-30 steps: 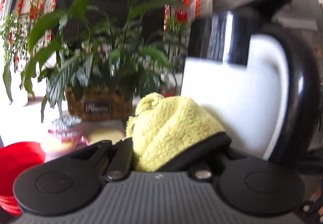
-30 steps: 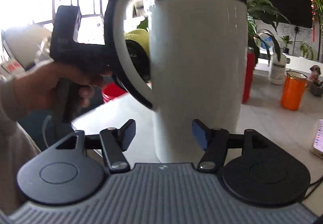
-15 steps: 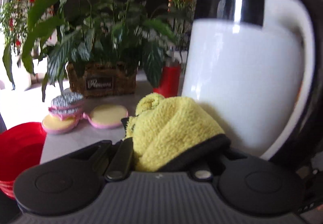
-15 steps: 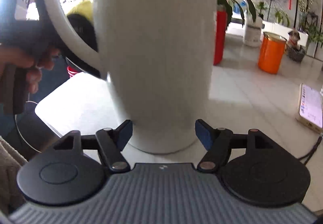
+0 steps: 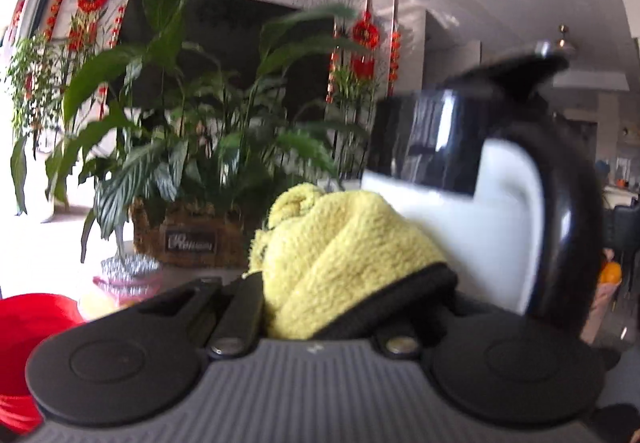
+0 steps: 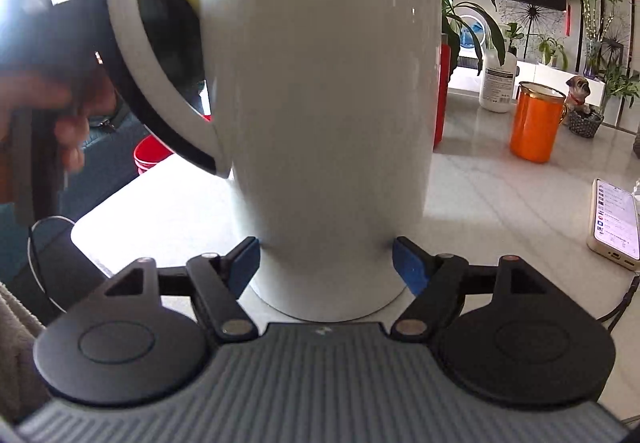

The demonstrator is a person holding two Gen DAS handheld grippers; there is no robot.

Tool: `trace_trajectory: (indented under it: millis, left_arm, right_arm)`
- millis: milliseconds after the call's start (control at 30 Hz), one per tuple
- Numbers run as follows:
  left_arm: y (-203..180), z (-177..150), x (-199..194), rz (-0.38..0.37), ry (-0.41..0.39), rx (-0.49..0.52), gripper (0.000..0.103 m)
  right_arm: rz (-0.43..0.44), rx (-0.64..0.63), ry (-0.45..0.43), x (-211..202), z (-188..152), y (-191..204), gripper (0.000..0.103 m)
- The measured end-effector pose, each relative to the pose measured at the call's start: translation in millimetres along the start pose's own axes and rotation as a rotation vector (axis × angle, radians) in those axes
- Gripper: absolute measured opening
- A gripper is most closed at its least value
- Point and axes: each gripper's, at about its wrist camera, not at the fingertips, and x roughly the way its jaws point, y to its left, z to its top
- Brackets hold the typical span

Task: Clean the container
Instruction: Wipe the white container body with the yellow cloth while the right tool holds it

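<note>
The jug (image 6: 328,115), white with a black top band and a black-edged loop handle, stands upright on the pale tabletop (image 6: 500,203), right in front of my right hand-held gripper (image 6: 326,263). That one's jaws have just been opening; the blue pads now sit either side of the jug's base, and I can't tell if they still touch it. My left hand-held gripper (image 5: 344,283) is clamped on a fluffy yellow cloth (image 5: 340,255), which is bunched up against the jug's white side, close to the handle. From the right wrist camera, my left hand (image 6: 52,103) shows just past the handle. On the other side of the jug are an orange cup (image 6: 534,123) and a phone (image 6: 614,223). Behind the jug stands a leafy plant in a basket (image 5: 188,163), and a red bucket (image 5: 24,339) sits off beyond the tabletop's edge.
</note>
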Motion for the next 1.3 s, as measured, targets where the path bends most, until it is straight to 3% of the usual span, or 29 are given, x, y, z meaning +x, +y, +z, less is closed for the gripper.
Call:
trace_trajectory:
  millis: [133, 233, 300, 400, 467, 567, 633, 800, 900, 967, 1100, 1300]
  left_arm:
    - [7.9, -24.5, 35.6, 0.017, 0.255, -0.028, 0.008]
    - [5.7, -42.4, 49.2, 0.027, 0.400, 0.004, 0.008]
    - [-3.7, -53.5, 47.0, 0.041, 0.443, 0.073, 0.008]
    - [-8.4, -54.8, 39.1, 0.054, 0.432, 0.126, 0.008]
    - [-4.4, -47.4, 37.6, 0.063, 0.394, 0.128, 0.008]
    - [-0.6, -27.0, 23.3, 0.091, 0.268, 0.112, 0.008]
    - [4.1, -8.7, 3.4, 0.098, 0.116, 0.100, 0.008]
    - [6.7, 20.5, -39.2, 0.007, -0.199, 0.036, 0.008]
    - [2.7, 25.3, -51.5, -0.012, -0.283, 0.046, 0.008]
    - [4.5, 26.7, -48.5, -0.019, -0.285, 0.036, 0.008]
    - [6.2, 23.8, -32.2, -0.011, -0.161, 0.038, 0.008]
    - [14.0, -13.8, 25.0, 0.021, 0.252, 0.014, 0.008]
  right_arm:
    - [-0.007, -0.005, 0.004, 2.0, -0.2, 2.5, 0.083]
    - [-0.011, -0.006, 0.006, 3.6, 0.1, 3.5, 0.085]
    - [-0.013, -0.007, 0.007, 4.6, 0.4, 3.8, 0.085]
    - [-0.014, -0.006, 0.009, 5.4, 1.3, 3.2, 0.085]
    - [-0.015, -0.007, 0.008, 5.0, 1.1, 3.8, 0.085]
    - [-0.018, -0.010, 0.007, 4.5, 0.7, 4.9, 0.085]
    - [-0.019, -0.010, 0.007, 4.8, 0.8, 4.3, 0.085]
    - [-0.024, -0.017, -0.004, 9.7, 1.8, 4.3, 0.085]
    - [-0.022, -0.015, -0.012, 7.7, 1.0, 4.4, 0.085]
    - [-0.022, -0.010, -0.016, 6.8, 1.0, 4.6, 0.085]
    - [-0.028, -0.008, -0.016, 6.6, 0.9, 6.0, 0.085]
    - [-0.032, -0.010, -0.013, 7.3, 0.5, 7.2, 0.086]
